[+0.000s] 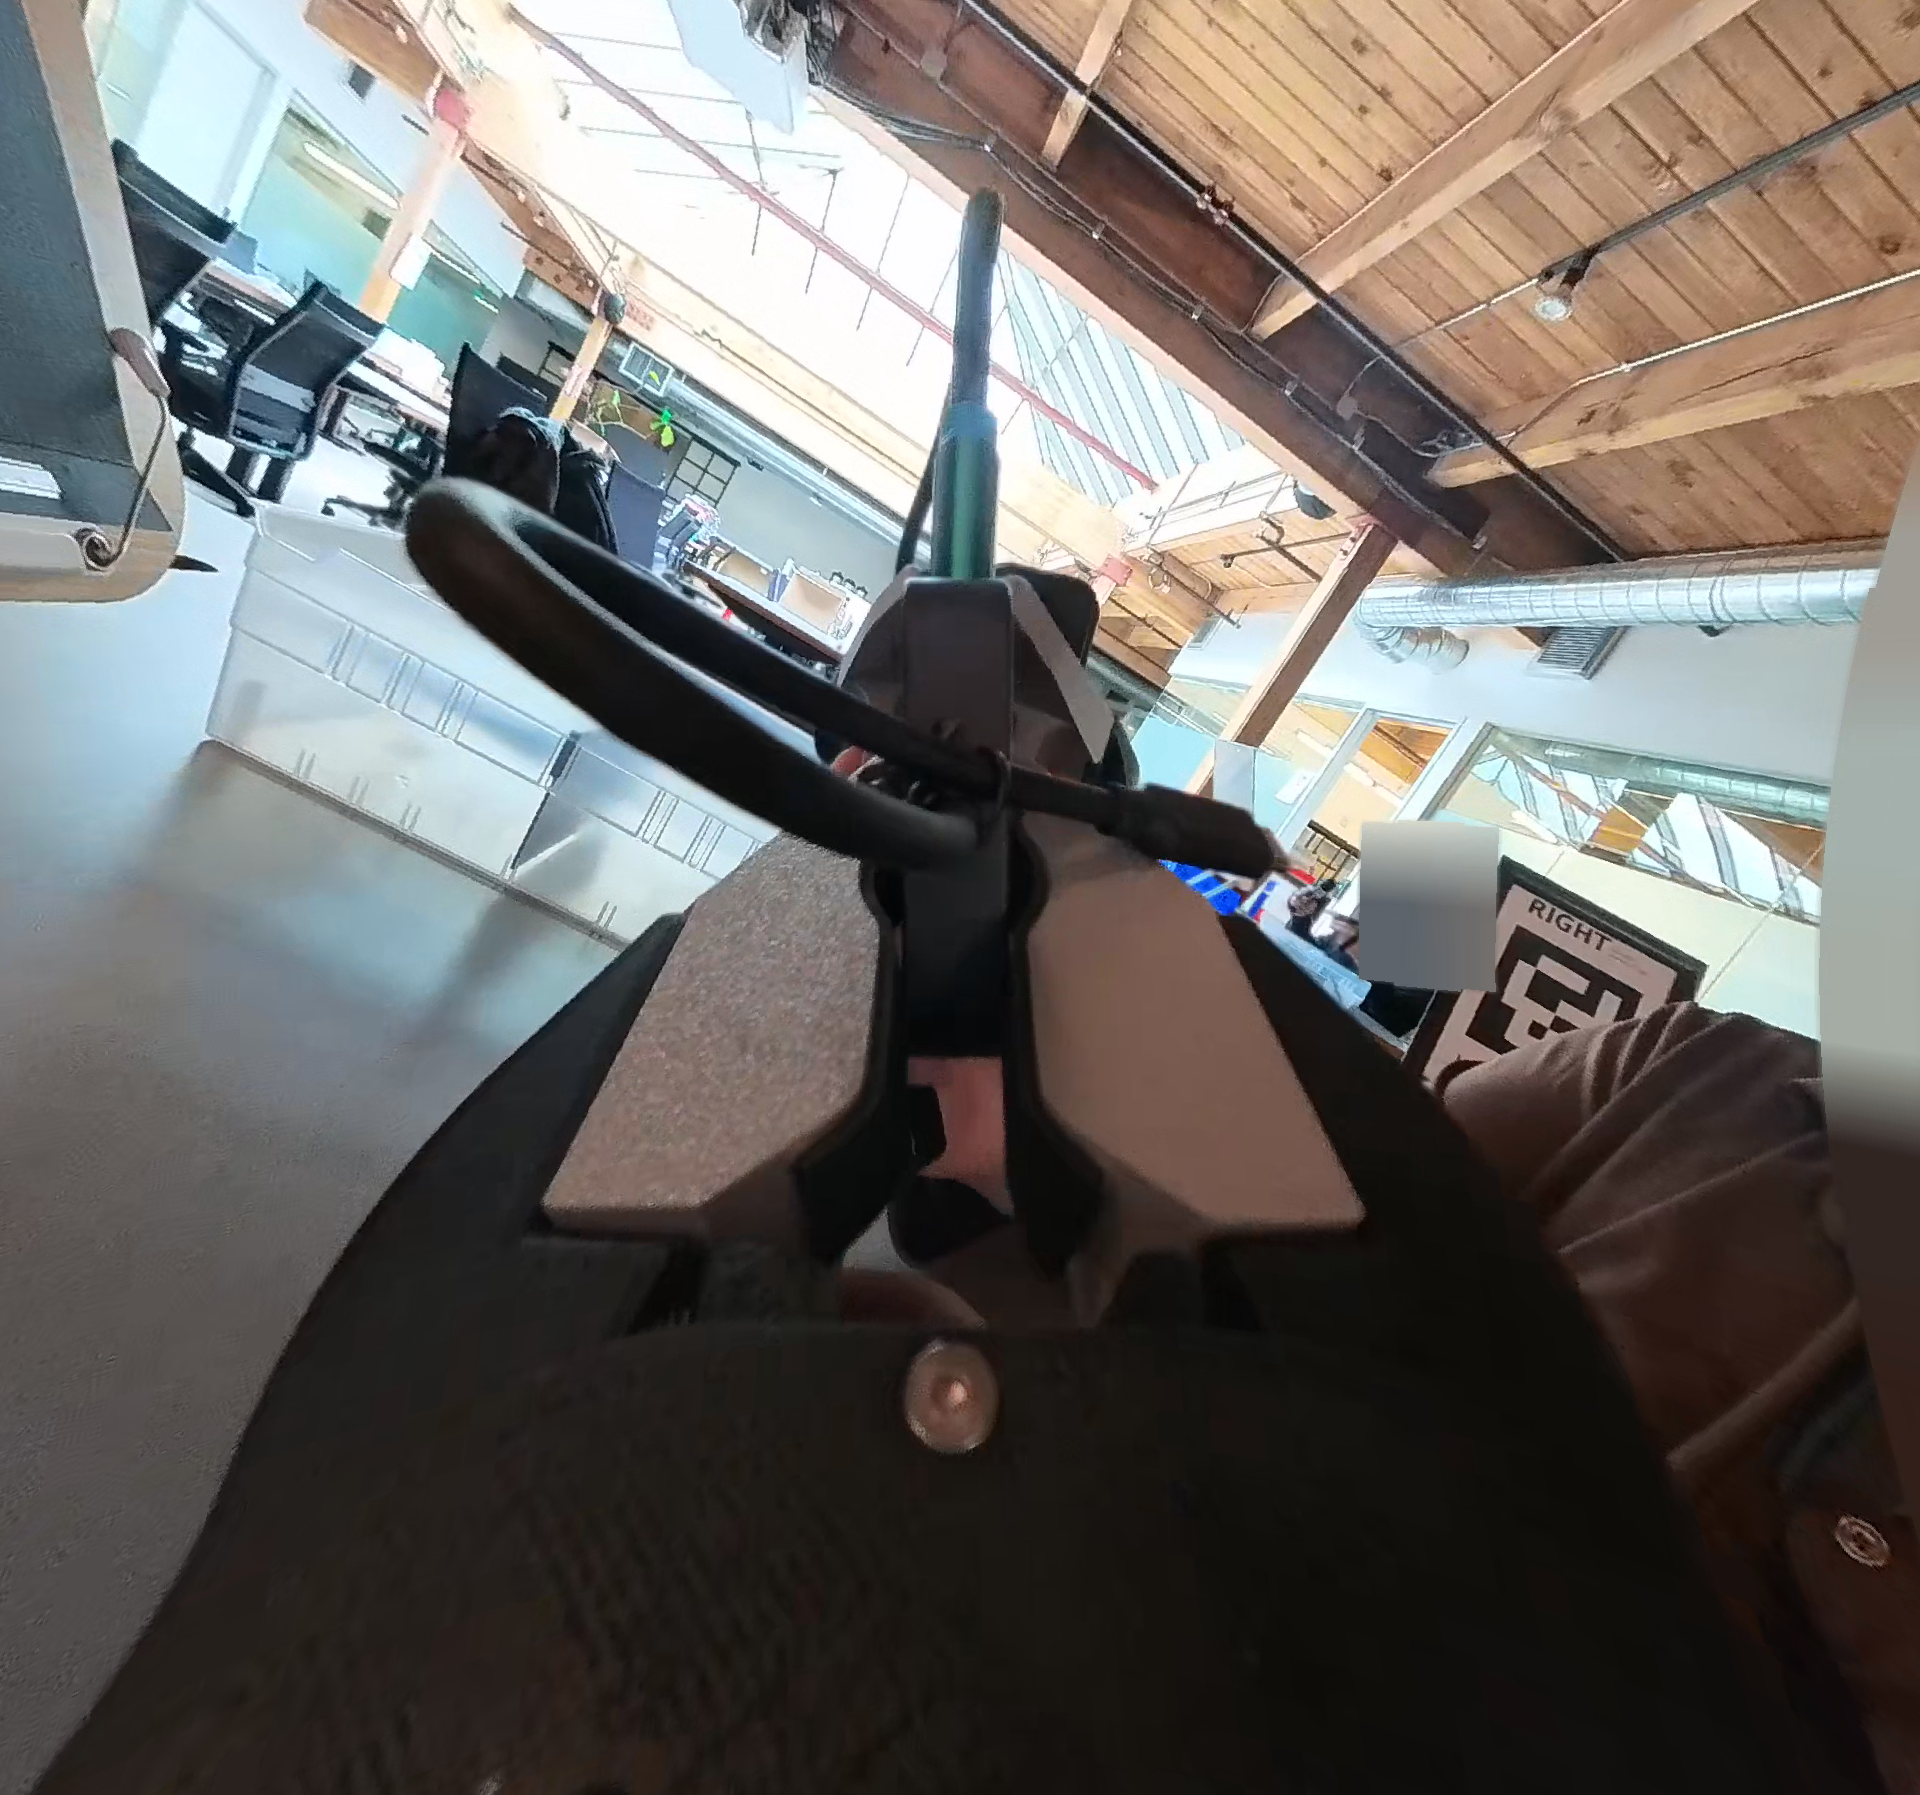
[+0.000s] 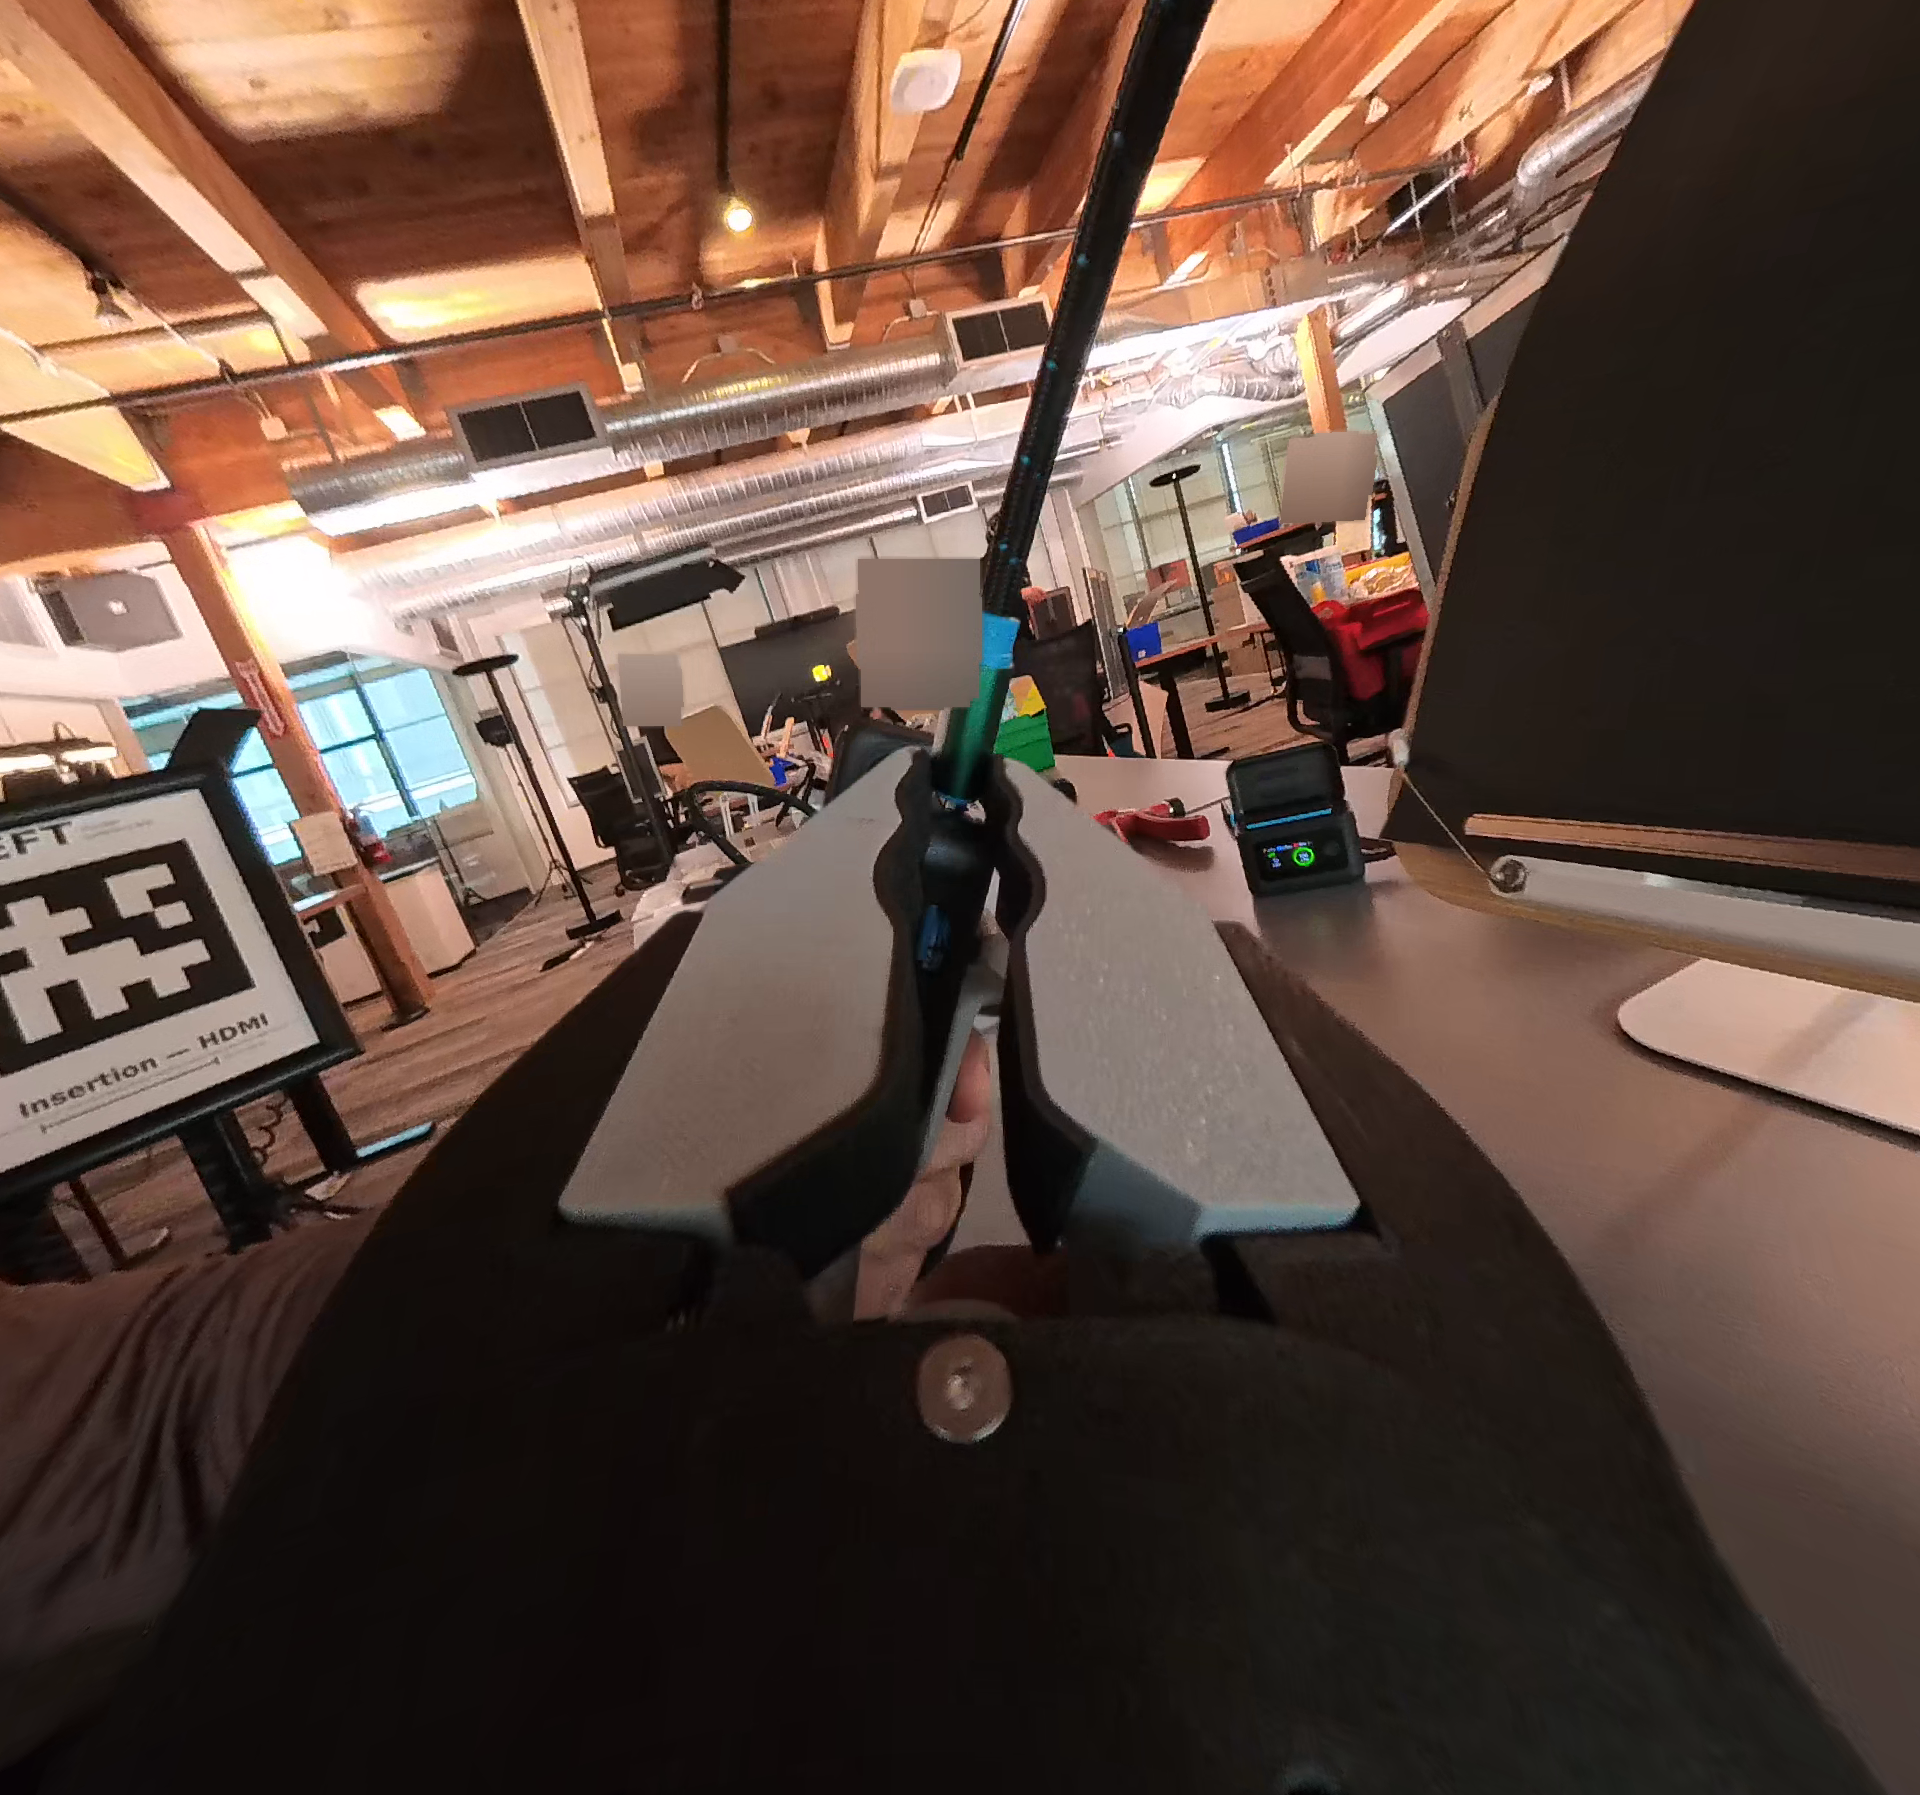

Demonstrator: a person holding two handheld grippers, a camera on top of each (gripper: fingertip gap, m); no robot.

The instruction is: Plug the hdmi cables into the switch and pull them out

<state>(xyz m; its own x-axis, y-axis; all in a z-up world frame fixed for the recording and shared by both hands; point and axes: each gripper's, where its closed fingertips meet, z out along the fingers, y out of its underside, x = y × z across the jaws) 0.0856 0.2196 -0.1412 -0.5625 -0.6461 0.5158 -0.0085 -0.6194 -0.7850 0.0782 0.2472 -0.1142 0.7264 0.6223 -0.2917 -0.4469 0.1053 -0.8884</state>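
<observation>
Left wrist view: our left gripper (image 1: 956,758) is tilted up toward the wood-beam ceiling (image 1: 1455,83), closed on a dark switch (image 1: 951,665) clamped between its pads. A green-sleeved HDMI cable (image 1: 961,498) rises straight out of the switch top; a thin black pigtail cable (image 1: 623,623) loops out left and crosses back to a small plug (image 1: 1195,826) on the right. At right edge we see a black-framed marker card (image 1: 1558,987), printed with writing and a block pattern, beside a brown sleeve (image 1: 1662,1174). Grey bench (image 1: 208,914) lower left, white drawer cabinets (image 1: 416,696) behind it. Right wrist view: our right gripper (image 2: 961,810) is closed on a black HDMI plug (image 2: 951,872) with a blue detail, pads pressing both sides; its cable (image 2: 1091,291), green then blue-banded then black braid, runs up out of frame. A second framed marker card (image 2: 135,956) with printed text stands at left. On the bench (image 2: 1455,1070): small black device with lit screen (image 2: 1294,831), red tool (image 2: 1153,823), monitor foot (image 2: 1787,1028).
</observation>
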